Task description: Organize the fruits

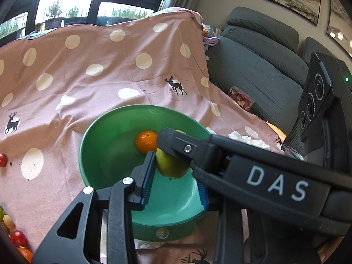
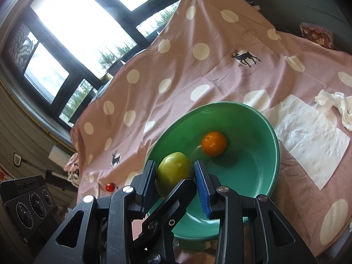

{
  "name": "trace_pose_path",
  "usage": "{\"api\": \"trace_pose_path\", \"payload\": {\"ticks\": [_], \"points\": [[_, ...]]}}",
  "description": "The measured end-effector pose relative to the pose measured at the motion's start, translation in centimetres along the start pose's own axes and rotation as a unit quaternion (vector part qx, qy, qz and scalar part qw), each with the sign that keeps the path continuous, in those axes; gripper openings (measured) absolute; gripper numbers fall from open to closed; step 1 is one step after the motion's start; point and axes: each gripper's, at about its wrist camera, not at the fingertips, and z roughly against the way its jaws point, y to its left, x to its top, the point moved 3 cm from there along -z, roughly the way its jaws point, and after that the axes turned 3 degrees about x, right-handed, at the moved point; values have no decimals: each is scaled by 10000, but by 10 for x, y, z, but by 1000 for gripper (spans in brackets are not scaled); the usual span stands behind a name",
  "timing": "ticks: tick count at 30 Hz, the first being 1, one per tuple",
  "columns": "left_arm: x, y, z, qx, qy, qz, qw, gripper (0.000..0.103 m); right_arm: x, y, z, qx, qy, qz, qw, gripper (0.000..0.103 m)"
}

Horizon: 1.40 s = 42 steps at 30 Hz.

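A green bowl (image 1: 99, 154) sits on the pink dotted cloth and holds an orange (image 1: 145, 142). It also shows in the right wrist view (image 2: 259, 154) with the orange (image 2: 213, 143). My right gripper (image 2: 176, 176) is shut on a yellow-green pear (image 2: 173, 171) and holds it over the bowl's near-left rim. In the left wrist view the pear (image 1: 171, 165) sits under the right gripper's black finger (image 1: 180, 145). My left gripper (image 1: 176, 189) is open over the bowl's near side, its left pad (image 1: 147, 176) next to the pear, and holds nothing.
Cherry tomatoes (image 1: 2, 160) and other small fruits (image 1: 18, 238) lie on the cloth at the left edge. White paper napkins (image 2: 312, 138) lie right of the bowl. A grey sofa (image 1: 259, 66) with a snack packet (image 1: 241, 99) stands behind.
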Motion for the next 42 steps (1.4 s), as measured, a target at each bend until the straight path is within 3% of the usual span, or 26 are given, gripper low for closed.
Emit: {"api": "trace_pose_path", "payload": {"ticks": [42], "points": [[-11, 8, -30, -383, 646, 281, 9968, 34, -6, -19, -14, -650, 384, -112, 9971, 39]]}}
